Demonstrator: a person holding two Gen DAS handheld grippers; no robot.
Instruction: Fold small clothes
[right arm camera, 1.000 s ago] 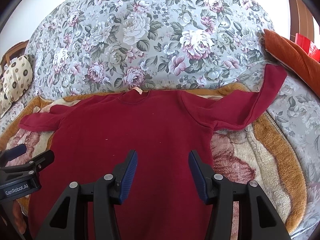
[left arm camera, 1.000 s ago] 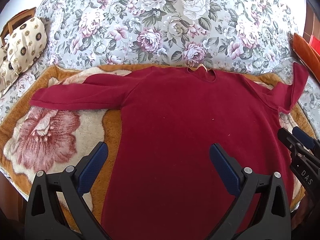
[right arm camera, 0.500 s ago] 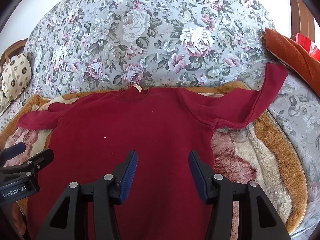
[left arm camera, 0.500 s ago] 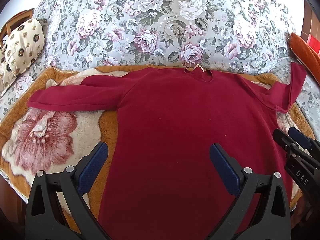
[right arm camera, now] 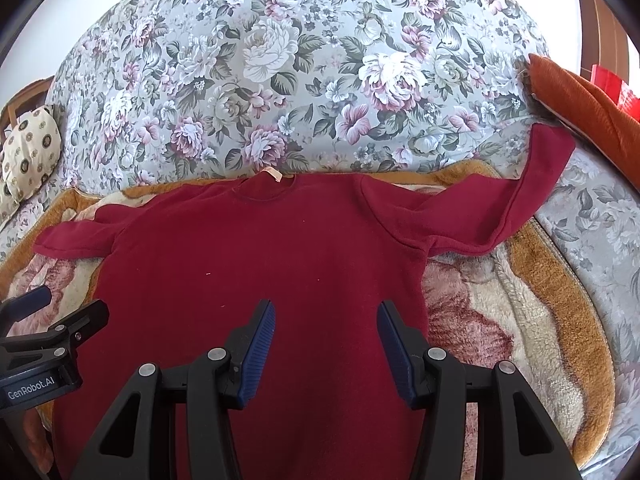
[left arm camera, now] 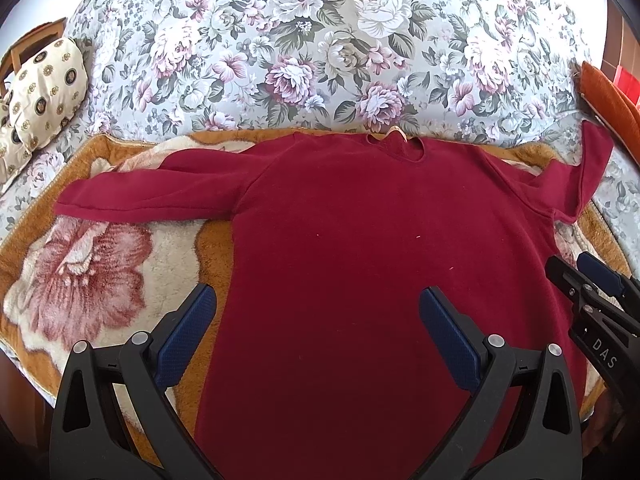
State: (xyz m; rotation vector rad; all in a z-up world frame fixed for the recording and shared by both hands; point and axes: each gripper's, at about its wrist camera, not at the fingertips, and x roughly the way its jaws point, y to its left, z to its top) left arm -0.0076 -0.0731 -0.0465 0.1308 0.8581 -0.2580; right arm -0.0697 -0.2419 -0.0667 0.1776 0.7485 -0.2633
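A dark red long-sleeved sweater [left arm camera: 360, 240] lies flat, collar away from me, on a fluffy orange and cream blanket [left arm camera: 100, 272]. Its left sleeve [left arm camera: 152, 192] stretches out to the left. Its right sleeve [right arm camera: 500, 208] runs right and bends up onto the floral cover. My left gripper [left arm camera: 316, 320] is open and empty above the sweater's lower left part. My right gripper [right arm camera: 326, 328] is open and empty above the sweater's lower right part [right arm camera: 280, 280]. Each gripper shows at the edge of the other's view.
A floral grey bed cover [left arm camera: 320, 40] rises behind the blanket. A cream patterned cushion [left arm camera: 44, 84] sits at the far left. An orange cushion [right arm camera: 580, 96] lies at the far right, close to the right sleeve's cuff. The blanket's edge [right arm camera: 592, 360] is at the right.
Both grippers have drifted slightly, so the sweater sits a little higher in both views. Both stay open and the sweater has not moved.
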